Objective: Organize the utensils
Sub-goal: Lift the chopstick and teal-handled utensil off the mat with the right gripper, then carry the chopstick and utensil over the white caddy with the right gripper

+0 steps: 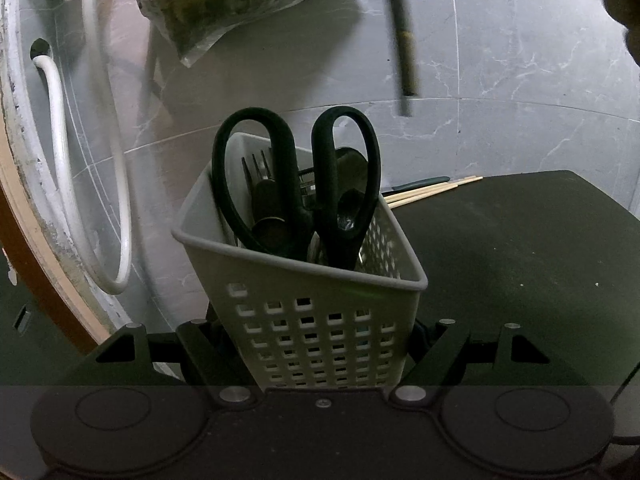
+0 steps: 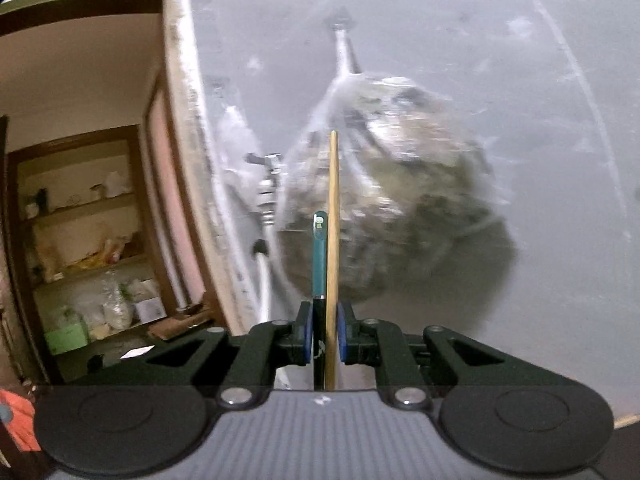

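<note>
My left gripper is shut on a grey perforated utensil basket, with one finger on each side of it. Black-handled scissors, a fork and a spoon stand in the basket. Behind it, wooden chopsticks and a teal-handled piece lie on the dark table. In the right wrist view, my right gripper is shut on one wooden chopstick and a teal-handled utensil. Both point away towards the wall.
A clear plastic bag of dark contents hangs on the grey marble wall, beside a tap and white hoses. A doorway with shelves opens at the left. A blurred dark rod crosses the upper wall.
</note>
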`<action>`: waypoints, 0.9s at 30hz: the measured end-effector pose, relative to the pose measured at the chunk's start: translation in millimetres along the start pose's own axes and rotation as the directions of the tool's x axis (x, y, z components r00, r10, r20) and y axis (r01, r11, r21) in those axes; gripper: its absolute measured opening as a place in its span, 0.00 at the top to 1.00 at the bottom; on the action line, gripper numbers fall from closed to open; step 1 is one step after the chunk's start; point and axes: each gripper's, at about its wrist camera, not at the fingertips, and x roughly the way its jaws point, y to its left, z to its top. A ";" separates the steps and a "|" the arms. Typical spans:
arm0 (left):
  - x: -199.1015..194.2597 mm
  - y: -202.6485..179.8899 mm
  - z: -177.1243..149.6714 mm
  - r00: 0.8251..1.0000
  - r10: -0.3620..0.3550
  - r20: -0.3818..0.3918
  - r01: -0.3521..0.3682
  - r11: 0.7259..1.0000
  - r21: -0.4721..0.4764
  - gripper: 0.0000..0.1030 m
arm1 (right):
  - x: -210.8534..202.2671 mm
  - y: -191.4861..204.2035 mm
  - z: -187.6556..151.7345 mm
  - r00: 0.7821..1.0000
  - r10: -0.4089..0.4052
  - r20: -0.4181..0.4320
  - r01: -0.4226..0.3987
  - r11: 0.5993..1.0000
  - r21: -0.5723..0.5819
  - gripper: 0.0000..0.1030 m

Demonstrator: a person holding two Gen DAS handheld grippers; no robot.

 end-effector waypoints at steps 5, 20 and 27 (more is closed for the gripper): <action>0.8 -0.1 0.2 1.000 -0.002 0.000 0.002 1.000 0.003 0.24 | 25.4 9.8 -17.6 0.998 0.054 -0.035 -0.054 0.998 0.018 0.86; 1.6 -1.1 -0.4 1.000 -0.002 0.001 0.002 1.000 0.003 0.24 | 27.6 16.0 -75.2 0.982 0.025 -0.185 -0.028 1.000 -0.009 0.86; 1.4 -1.7 -0.8 1.000 -0.002 0.002 0.002 1.000 0.004 0.24 | 27.5 18.5 -88.2 0.965 0.037 -0.260 -0.044 0.999 -0.021 0.86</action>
